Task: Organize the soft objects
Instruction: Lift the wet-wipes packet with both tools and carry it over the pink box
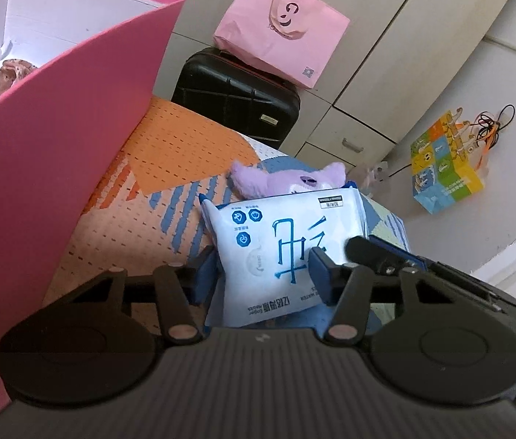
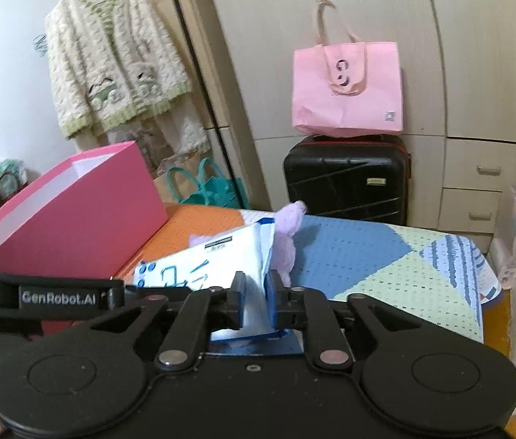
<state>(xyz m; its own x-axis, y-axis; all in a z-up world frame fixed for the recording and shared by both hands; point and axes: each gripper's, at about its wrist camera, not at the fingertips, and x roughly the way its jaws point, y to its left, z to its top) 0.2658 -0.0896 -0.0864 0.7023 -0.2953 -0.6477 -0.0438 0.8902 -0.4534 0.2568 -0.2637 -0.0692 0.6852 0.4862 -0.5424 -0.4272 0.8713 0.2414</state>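
Note:
A white and blue pack of wipes (image 1: 279, 234) is held over the patterned bed cover (image 1: 170, 146). My left gripper (image 1: 263, 274) is shut on it, a blue pad against each side. My right gripper (image 2: 256, 292) has the pack's end (image 2: 199, 267) between its pads, which stand slightly apart and look loose. In the left wrist view one of its fingers (image 1: 367, 248) reaches over the pack. A purple plush toy (image 1: 287, 181) lies just behind the pack. The open pink box (image 1: 56, 146) stands at the left, with fluffy white and brownish soft things (image 1: 9, 73) inside.
A black suitcase (image 1: 236, 98) with a pink bag (image 1: 279, 29) on top stands beyond the bed, against the wardrobe (image 2: 477, 109). A colourful bag (image 1: 444, 168) sits on the floor at the right. A cardigan (image 2: 111, 62) hangs at the left, above a teal bag (image 2: 210, 186).

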